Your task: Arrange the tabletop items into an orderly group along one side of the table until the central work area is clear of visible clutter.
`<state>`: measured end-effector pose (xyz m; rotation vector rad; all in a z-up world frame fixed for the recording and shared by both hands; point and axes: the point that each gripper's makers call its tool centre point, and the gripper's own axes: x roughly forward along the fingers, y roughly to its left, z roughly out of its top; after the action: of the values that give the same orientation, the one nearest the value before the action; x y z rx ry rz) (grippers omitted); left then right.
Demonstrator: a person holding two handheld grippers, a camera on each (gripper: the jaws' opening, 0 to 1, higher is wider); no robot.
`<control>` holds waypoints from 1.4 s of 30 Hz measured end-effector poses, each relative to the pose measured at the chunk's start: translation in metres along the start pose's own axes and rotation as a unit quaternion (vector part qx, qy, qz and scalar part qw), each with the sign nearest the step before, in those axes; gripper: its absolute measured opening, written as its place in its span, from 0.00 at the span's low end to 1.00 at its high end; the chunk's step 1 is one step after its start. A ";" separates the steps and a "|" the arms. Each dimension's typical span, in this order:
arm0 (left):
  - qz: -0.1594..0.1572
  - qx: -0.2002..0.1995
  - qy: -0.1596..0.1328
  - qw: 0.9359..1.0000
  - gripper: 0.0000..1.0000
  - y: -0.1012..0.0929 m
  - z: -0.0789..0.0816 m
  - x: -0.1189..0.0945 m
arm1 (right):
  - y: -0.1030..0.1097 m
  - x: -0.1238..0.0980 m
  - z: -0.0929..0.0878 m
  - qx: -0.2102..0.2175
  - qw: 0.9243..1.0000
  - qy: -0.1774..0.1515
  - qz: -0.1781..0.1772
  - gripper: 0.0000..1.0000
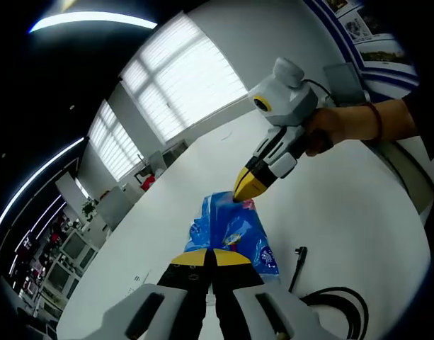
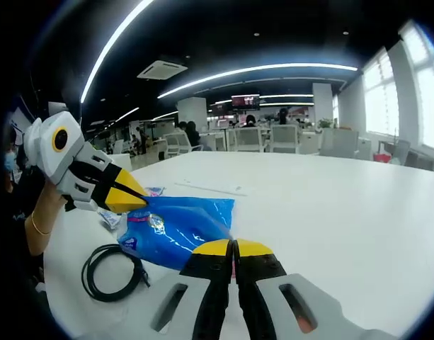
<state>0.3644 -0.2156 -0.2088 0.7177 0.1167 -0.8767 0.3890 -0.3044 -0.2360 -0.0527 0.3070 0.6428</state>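
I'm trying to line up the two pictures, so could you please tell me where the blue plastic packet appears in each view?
Left gripper view: the blue plastic packet lies at lower centre, just beyond the left gripper, with the right gripper pinching its far end.
Right gripper view: it lies left of centre, from the right gripper toward the left gripper.
Shared landmark: the coiled black cable beside the packet on the white table.

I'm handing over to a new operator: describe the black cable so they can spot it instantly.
On the white table, look beside the blue plastic bag, on the side toward the person's hand. The black cable lies there coiled in a loop, the only dark, thin thing on the white tabletop.
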 end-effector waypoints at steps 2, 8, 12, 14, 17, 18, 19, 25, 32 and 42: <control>-0.004 -0.005 0.000 1.000 0.00 -0.002 0.000 0.006 | -0.005 -0.003 -0.002 0.005 1.000 0.002 -0.007 0.00; -0.013 -0.020 -0.005 1.000 0.00 -0.006 0.000 0.021 | -0.018 -0.008 -0.009 0.018 1.000 0.006 -0.024 0.00; -0.012 -0.028 0.003 1.000 0.00 -0.005 -0.006 0.031 | -0.022 -0.008 -0.015 0.024 0.999 0.012 -0.030 0.00; -0.012 -0.034 0.006 0.999 0.00 -0.005 -0.010 0.036 | -0.024 -0.008 -0.018 0.025 0.999 0.014 -0.033 0.00; -0.014 -0.038 0.009 0.999 0.00 -0.006 -0.014 0.042 | -0.028 -0.006 -0.023 0.025 0.999 0.020 -0.037 0.00; -0.015 -0.039 0.011 0.999 0.00 -0.007 -0.016 0.044 | -0.028 -0.006 -0.023 0.025 0.999 0.021 -0.037 0.00; -0.016 -0.039 0.013 0.999 0.00 -0.008 -0.018 0.046 | -0.029 -0.005 -0.025 0.024 0.999 0.022 -0.039 0.00; -0.018 -0.036 0.026 0.999 0.00 -0.011 -0.028 0.055 | -0.031 0.001 -0.037 0.025 0.998 0.035 -0.039 0.00; -0.020 -0.042 0.036 0.998 0.00 -0.013 -0.038 0.061 | -0.032 0.005 -0.047 0.029 0.998 0.043 -0.035 0.00; -0.016 -0.024 0.055 0.998 0.00 -0.018 -0.046 0.065 | -0.031 0.008 -0.060 0.041 0.997 0.051 -0.033 0.00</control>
<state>0.4016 -0.2378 -0.2775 0.7198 0.2463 -0.8615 0.3974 -0.3335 -0.2973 -0.0173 0.4272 0.5630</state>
